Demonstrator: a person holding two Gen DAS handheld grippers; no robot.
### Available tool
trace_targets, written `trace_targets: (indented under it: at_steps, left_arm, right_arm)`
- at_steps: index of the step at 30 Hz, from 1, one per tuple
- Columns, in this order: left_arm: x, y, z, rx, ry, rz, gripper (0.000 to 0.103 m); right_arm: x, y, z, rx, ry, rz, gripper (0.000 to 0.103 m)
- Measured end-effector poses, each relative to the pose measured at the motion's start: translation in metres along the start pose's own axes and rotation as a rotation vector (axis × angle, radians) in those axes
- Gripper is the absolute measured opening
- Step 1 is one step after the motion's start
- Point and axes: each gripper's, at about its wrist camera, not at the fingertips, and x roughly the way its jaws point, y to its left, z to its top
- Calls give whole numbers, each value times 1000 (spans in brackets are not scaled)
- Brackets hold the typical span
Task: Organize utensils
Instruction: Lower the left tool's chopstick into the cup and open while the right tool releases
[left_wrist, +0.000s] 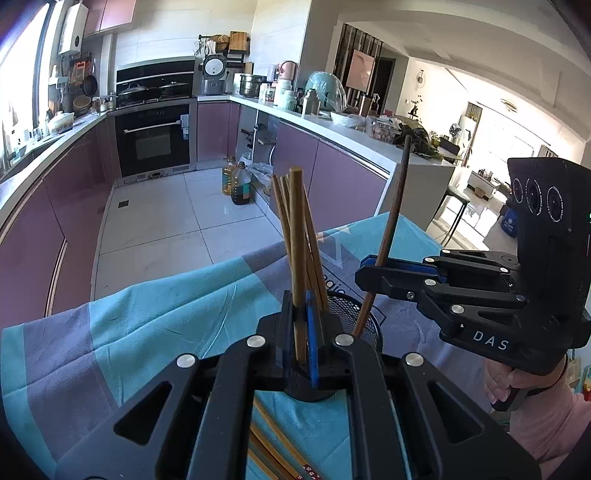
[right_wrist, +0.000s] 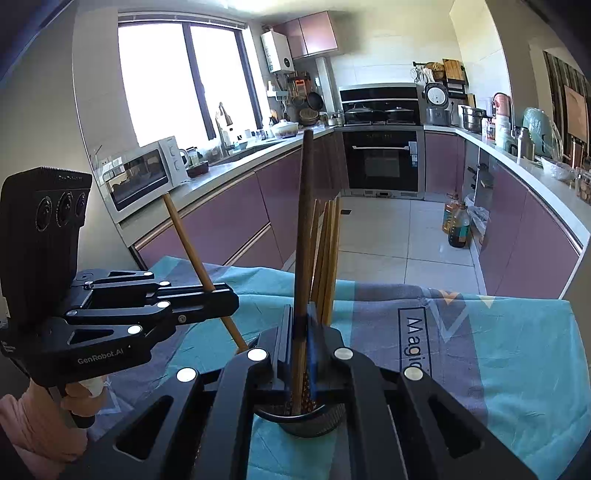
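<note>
The left tool (left_wrist: 306, 332) is clamped on a light wooden chopstick (left_wrist: 296, 236) standing just before the black mesh holder (left_wrist: 354, 314), and the right tool (right_wrist: 301, 339) pinches a dark chopstick (right_wrist: 303, 221) whose lower end dips into that holder. More chopsticks (left_wrist: 284, 206) stand upright inside the holder. The holder sits on a table under a teal-and-grey cloth (left_wrist: 166, 295), and beyond it stretch purple kitchen cabinets (right_wrist: 229, 218) and a black oven (right_wrist: 382, 162).

Left gripper (left_wrist: 301, 332) is clamping a chopstick (left_wrist: 296, 258), pointing toward 12 o'clock. Right gripper (left_wrist: 364, 267), at 3 o'clock, is clamping a dark chopstick (left_wrist: 393, 210). Hand (left_wrist: 498, 380) is gripping its handle.
</note>
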Motion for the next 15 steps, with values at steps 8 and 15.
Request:
trace_targets:
  at_steps: [8, 15]
  left_arm:
    - [17, 7, 13, -19, 15, 14, 7]
    - [31, 16, 21, -56, 31, 15, 8]
  right_arm:
    - [12, -2, 0, 27, 17, 5, 6]
    - [19, -1, 0, 47, 25, 3, 7]
